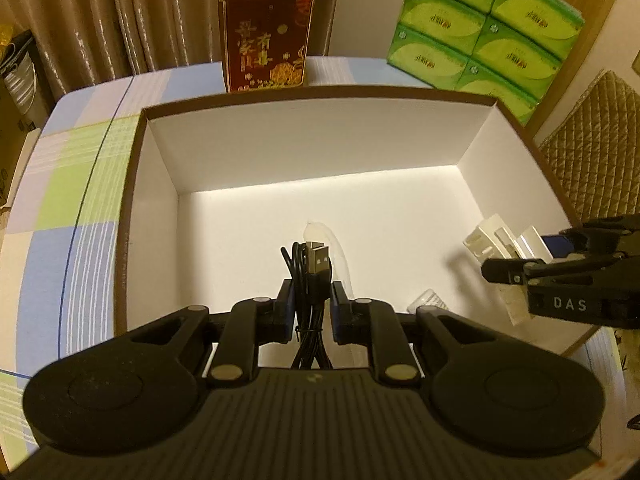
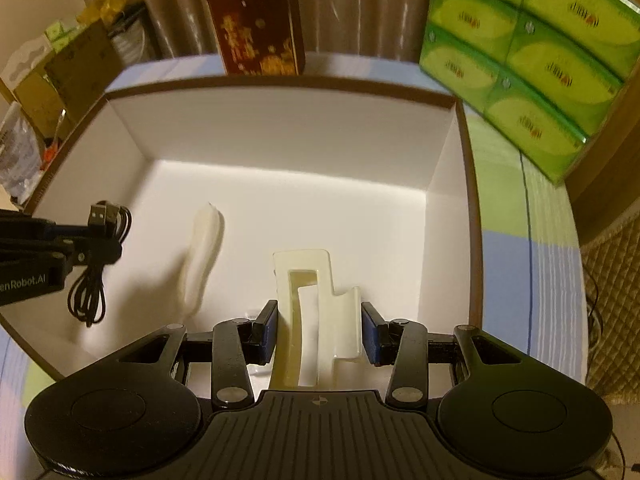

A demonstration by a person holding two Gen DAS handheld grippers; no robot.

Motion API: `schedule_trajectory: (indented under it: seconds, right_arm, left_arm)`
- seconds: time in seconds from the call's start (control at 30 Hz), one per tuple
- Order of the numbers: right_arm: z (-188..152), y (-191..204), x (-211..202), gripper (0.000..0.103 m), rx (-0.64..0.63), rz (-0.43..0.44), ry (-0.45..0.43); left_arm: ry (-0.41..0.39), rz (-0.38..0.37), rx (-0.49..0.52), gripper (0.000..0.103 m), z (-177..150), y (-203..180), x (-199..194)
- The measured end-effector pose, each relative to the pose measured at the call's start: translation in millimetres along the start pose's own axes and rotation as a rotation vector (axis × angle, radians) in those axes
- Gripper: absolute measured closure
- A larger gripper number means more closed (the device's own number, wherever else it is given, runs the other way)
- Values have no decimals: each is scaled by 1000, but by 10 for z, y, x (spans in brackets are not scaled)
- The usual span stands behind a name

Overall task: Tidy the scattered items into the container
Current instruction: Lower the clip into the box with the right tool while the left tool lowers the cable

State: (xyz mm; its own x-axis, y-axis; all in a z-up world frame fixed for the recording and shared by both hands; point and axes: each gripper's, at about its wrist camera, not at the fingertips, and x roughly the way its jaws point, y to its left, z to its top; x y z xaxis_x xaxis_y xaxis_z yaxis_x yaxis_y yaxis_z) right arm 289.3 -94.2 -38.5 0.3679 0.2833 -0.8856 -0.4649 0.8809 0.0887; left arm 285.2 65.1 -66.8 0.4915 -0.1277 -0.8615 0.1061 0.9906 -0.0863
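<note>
White-lined box point(image 1: 320, 140) on checked tablecloth point(image 1: 72, 208), curtains point(image 1: 80, 12) behind.

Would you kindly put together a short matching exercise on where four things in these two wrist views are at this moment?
Things:
1. black USB cable
2. cream hair claw clip
3. dark red gift box
4. green tissue packs

Places:
A. stacked at the back right, outside the white box
B. gripped by the right gripper
C. upright behind the white box's far wall
D. gripped by the left gripper

Pairs: 1-D, 2-B, 3-C, 4-A
</note>
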Motion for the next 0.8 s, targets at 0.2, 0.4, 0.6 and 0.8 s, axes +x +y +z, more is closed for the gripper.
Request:
schedule_trajectory:
  seconds: [0.2,0.4,0.6,0.8]
  right_arm:
    - [26,-2,121,64,0,-3,58]
    - [19,21,150,64,-8,-6,77]
    - [22,26,178,64,-14,-8,91]
    - [16,68,198,58,-53,-6,97]
  left_arm:
    - [47,8,0,90,18,15,178]
    - [73,16,4,90,-16,31,257]
    - [96,19,8,89,-25,37,298]
    - [108,27,7,88,-48,50,308]
